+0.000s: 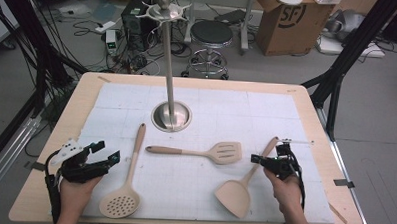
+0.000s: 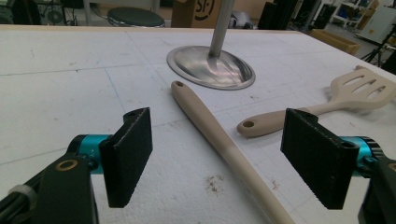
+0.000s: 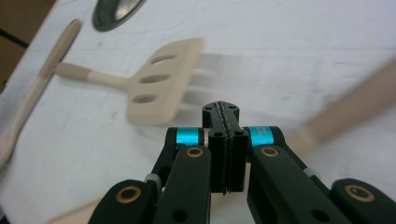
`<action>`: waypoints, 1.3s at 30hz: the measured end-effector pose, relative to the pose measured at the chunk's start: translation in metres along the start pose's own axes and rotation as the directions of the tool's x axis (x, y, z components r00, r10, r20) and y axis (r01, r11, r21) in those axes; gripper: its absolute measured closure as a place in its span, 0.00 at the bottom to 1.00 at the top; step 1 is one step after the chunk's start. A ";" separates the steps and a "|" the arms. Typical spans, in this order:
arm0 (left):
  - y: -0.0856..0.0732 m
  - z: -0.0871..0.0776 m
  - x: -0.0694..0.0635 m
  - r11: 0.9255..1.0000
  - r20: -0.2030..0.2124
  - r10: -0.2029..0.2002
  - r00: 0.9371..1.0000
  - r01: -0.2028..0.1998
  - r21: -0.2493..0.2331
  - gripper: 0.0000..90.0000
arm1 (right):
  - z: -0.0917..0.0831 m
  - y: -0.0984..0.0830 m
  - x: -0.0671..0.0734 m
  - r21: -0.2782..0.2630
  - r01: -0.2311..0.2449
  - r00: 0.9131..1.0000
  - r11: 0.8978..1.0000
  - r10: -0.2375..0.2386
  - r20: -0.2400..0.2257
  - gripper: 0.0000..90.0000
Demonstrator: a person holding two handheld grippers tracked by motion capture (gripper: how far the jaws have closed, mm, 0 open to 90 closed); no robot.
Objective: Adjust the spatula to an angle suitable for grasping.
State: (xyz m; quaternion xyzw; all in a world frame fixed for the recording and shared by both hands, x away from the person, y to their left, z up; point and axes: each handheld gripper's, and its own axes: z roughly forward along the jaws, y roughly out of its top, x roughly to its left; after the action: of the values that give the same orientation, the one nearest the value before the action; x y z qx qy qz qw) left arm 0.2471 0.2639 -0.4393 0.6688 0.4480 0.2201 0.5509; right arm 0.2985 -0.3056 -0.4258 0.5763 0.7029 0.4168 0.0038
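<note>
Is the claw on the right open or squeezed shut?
Shut. The right gripper has its two black pads pressed flat together, nothing between them.

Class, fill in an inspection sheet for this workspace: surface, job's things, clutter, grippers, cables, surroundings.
Surface: white mat on a wooden table.
Job's things: skimmer, slotted turner and solid turner lie flat; steel utensil stand upright, hooks bare.
Clutter: nothing seen.
Grippers: left gripper open over the skimmer's handle, not touching; right gripper shut, empty, beside the solid turner's handle.
Cables: black cable trails from the right gripper.
Surroundings: stool, cardboard box, floor wiring.
</note>
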 end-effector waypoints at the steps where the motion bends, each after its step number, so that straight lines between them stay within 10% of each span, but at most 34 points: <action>1: 0.000 0.000 0.000 1.000 0.005 -0.001 1.000 0.001 0.002 0.28 | 0.000 0.000 0.000 0.000 0.000 1.000 1.000 0.000 0.000 1.00; 12: -0.001 0.002 0.001 1.000 0.000 -0.006 1.000 0.006 0.011 0.28 | -0.027 -0.006 -0.052 -0.046 -0.107 0.993 0.993 0.108 0.037 1.00; 20: -0.001 0.006 -0.002 1.000 0.007 -0.002 1.000 0.002 0.018 0.28 | -0.017 -0.004 -0.027 -0.017 -0.056 0.998 0.998 0.056 -0.009 1.00; 30: -0.002 0.006 0.001 1.000 0.005 -0.010 1.000 0.010 0.020 0.28 | -0.008 0.005 -0.060 0.031 -0.137 0.985 0.990 0.133 0.113 1.00; 39: -0.002 0.010 -0.002 0.999 0.018 -0.002 1.000 0.002 0.033 0.28 | 0.011 0.014 -0.065 0.009 -0.184 0.982 0.983 0.183 0.038 1.00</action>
State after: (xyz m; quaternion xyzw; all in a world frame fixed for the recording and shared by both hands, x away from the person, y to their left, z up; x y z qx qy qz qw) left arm 0.2532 0.2564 -0.4440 0.6793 0.4473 0.2063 0.5440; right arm 0.3372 -0.3523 -0.4553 0.6463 0.6492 0.4003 -0.0251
